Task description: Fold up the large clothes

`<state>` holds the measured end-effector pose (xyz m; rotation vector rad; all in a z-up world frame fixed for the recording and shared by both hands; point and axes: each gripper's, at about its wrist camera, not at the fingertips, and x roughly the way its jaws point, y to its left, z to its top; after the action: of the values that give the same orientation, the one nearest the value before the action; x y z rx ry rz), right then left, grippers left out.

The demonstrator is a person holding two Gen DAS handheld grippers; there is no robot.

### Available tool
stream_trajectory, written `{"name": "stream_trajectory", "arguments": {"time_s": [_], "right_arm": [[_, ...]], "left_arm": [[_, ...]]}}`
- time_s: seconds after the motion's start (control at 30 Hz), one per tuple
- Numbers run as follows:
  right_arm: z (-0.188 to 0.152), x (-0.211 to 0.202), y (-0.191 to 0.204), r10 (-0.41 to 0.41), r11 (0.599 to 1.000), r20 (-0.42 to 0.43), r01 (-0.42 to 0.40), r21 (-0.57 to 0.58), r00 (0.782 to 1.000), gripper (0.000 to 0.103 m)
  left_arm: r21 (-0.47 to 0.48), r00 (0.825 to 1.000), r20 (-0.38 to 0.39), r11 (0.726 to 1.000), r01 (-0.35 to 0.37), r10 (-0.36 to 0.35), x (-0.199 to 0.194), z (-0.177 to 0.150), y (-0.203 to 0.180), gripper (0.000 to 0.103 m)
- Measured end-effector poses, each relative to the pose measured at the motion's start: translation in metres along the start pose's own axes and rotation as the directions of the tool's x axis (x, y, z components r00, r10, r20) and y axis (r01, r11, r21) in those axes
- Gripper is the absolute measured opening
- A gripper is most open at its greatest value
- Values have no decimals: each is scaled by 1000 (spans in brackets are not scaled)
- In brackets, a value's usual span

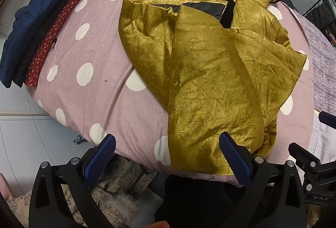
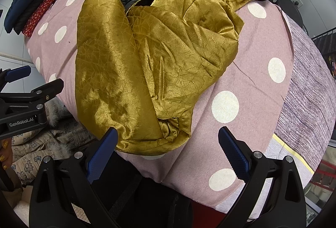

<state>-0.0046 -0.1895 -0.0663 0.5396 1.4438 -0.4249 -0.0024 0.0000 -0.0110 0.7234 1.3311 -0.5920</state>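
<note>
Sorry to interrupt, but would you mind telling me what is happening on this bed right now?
A person holding two handheld grippers is folding clothes on a pink polka-dot bedspread. A gold jacket lies loosely folded in the middle, its black lining showing near the top. The left gripper and the right gripper both hover at the near edge with jaws open, holding nothing. A stack of folded clothes sits at the far left.

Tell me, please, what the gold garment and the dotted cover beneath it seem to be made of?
The gold garment looks like a satin-type woven cloth, perhaps synthetic: it is glossy, with bright highlights and a crackled vein pattern, and has a matte black lining. The dotted cover looks like soft matte cotton-type fabric: no sheen, faint heathered texture, printed white dots.
</note>
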Motion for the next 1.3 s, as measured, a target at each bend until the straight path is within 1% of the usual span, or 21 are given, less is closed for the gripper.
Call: {"name": "stream_trajectory", "arguments": {"time_s": [1.0, 1.2, 1.3], "right_arm": [[1, 2, 0, 1, 1000, -7, -1, 2, 1000, 95], [0, 8, -1, 2, 1000, -16, -2, 3, 1000, 95], [1, 8, -1, 3, 1000, -24, -3, 6, 1000, 95]], "left_arm": [[5, 1000, -13, 1000, 1, -1, 3, 4, -2, 97], [-3, 999, -35, 999, 32, -32, 7, 5, -1, 96], [-6, 998, -44, 999, 34, -34, 9, 5, -1, 96]]}}
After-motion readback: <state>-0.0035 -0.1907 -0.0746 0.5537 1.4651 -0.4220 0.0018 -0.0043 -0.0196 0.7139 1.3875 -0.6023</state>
